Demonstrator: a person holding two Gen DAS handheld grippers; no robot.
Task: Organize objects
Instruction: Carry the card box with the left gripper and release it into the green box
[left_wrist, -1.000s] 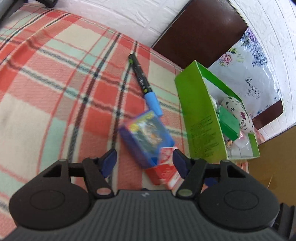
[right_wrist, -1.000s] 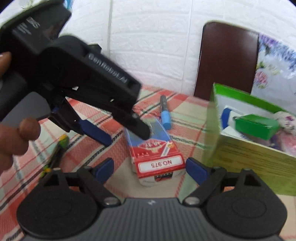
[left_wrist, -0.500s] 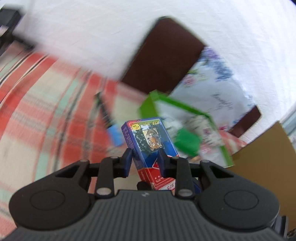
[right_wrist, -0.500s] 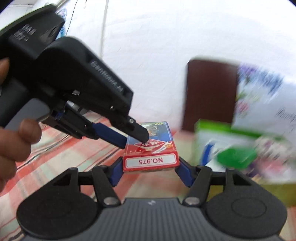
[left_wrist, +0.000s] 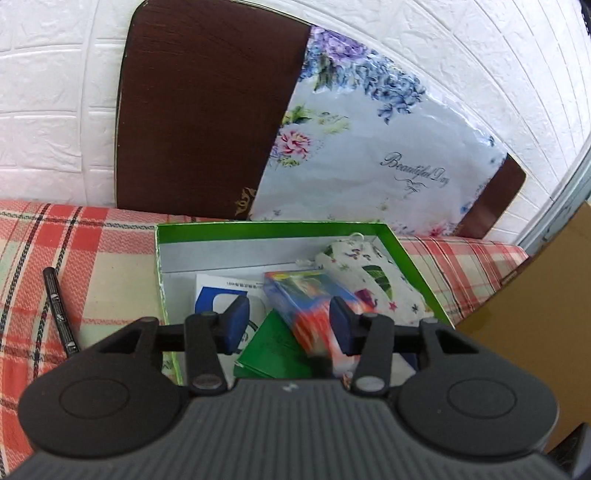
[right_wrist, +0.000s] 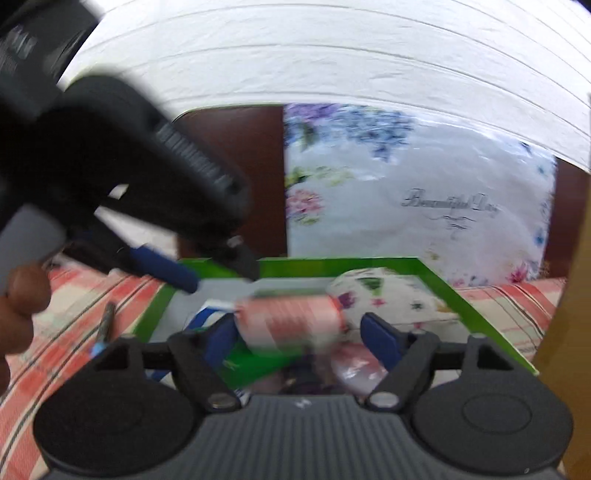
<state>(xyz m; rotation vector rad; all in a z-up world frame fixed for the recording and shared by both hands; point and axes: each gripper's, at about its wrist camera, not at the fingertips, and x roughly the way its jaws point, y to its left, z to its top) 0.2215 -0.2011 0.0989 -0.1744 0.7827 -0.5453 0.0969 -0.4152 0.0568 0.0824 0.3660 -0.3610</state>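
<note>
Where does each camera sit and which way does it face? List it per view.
Left wrist: on the left gripper, looking down into the open green cardboard box; only its own open jaws show.
Right wrist: on the right gripper, facing that box; the left gripper and the person's hand show at left.
Shared: the box, blurred red-and-blue card pack, floral fabric pouch.

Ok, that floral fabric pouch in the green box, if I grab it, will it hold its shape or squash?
The floral pouch looks like soft, rounded cloth, so it would probably squash between the fingers and sag. It seems unlikely to roll, since it rests against the green box wall. Its drawstring could snag.
</note>
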